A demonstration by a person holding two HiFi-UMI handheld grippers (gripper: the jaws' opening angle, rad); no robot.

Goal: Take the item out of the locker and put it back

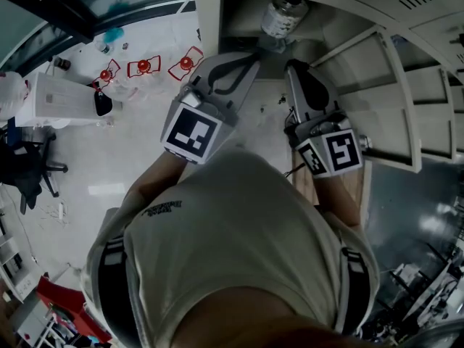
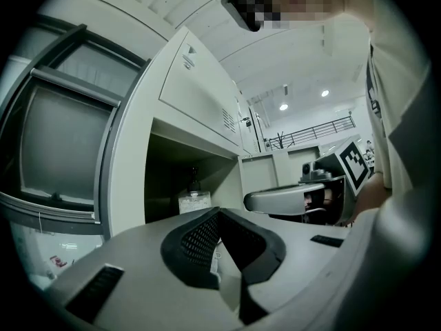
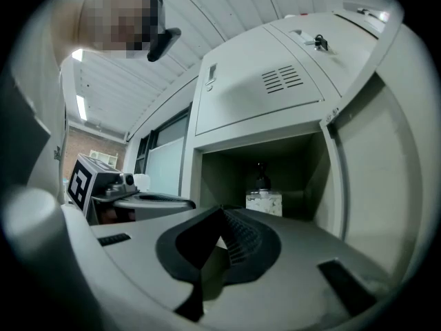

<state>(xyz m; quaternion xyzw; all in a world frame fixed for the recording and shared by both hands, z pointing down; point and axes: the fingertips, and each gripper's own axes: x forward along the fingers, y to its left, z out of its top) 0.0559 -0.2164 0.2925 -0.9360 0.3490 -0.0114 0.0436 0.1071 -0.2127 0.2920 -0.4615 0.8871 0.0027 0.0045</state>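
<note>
While poised just outside the open locker [image 1: 209,20], holds the jaws of left gripper [image 1: 252,55] and right gripper [image 1: 294,67] pressed together on nothing, with the bottle [image 1: 284,17] upright toward the compartment floor's back edge.

Head view: exposure is low overall. The brightest zone is the pale floor [image 1: 130,147] at upper left, with a glare patch at centre left. The lower right of the frame is dark. Straight lines bow strongly toward the edges.

Left gripper view: circular fisheye field with black corners. Two round ceiling lamps [image 2: 283,107] at centre right are blown-out spots. The locker compartment [image 2: 172,178] is in deep shadow.

Right gripper view: same circular vignette. A strip light [image 3: 81,107] glows at left. The compartment interior is shaded, contents dim.

In both gripper views, the nearest surfaces at the bottom are soft-focused.
</note>
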